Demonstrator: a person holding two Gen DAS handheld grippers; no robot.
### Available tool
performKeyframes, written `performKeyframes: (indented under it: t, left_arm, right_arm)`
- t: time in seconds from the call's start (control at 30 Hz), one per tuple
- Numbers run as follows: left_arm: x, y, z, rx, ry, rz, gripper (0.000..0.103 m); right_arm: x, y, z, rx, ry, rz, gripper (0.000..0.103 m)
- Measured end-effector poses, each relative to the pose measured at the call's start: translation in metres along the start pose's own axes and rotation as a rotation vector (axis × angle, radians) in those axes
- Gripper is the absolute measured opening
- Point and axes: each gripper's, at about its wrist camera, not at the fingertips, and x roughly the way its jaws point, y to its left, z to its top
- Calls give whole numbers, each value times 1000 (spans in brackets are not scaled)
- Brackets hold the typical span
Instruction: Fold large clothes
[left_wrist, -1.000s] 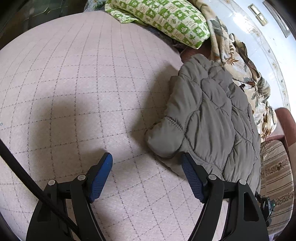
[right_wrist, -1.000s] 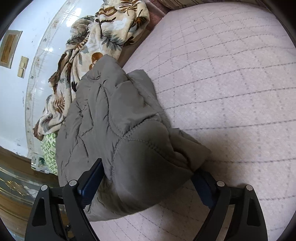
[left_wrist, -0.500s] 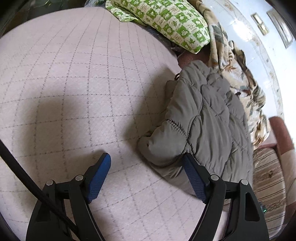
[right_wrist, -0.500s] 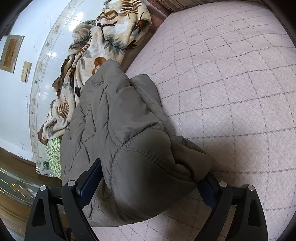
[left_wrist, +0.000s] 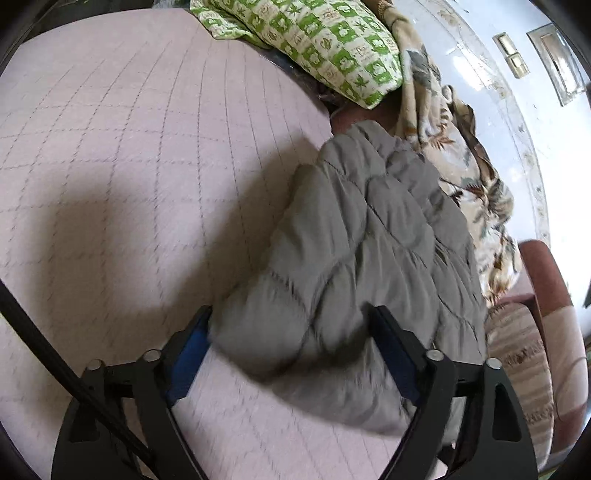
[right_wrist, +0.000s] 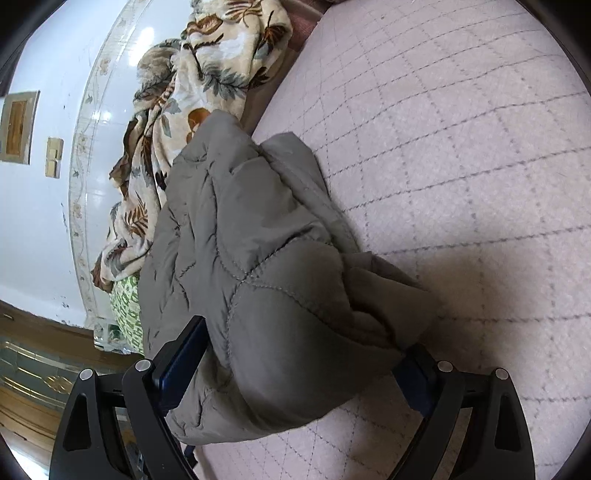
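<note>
A grey quilted jacket (left_wrist: 369, 251) of matt, puffy stitched cloth lies on a pale pink bed cover (left_wrist: 129, 155), soft matt fabric with a stitched diamond grid. At twelve o'clock a green-and-white printed cloth pillow (left_wrist: 332, 40); at two o'clock a fleecy leaf-print blanket (left_wrist: 476, 184) against a glossy white wall (left_wrist: 480, 66).

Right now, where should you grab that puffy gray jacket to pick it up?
Take the gray jacket by its rounded near end, coming in low along the pink bedspread. That end bulges toward both tools, and each already straddles it: the left tool, jaws opening, and the right tool. Its far end leans on the floral blanket.
</note>
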Motion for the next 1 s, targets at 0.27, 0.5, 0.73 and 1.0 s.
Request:
performKeyframes:
  t: [0.27,0.5,0.73,1.0]
  left_arm:
    - [9,-16,2,88,-54,82,67]
    - [5,-51,-12,357,-117,237,48]
    - [-1,-31,-5,210,-87,194,71]
    - [5,8,-9,-70,-1,2,92]
  right_arm:
    - [14,8,3,-85,-1,-23,70]
    - [11,53,-10,-371,-56,-194,48]
    - [11,44,-8,-360,-41,-176,53]
    - [16,31,-2,-236,13,-125,74]
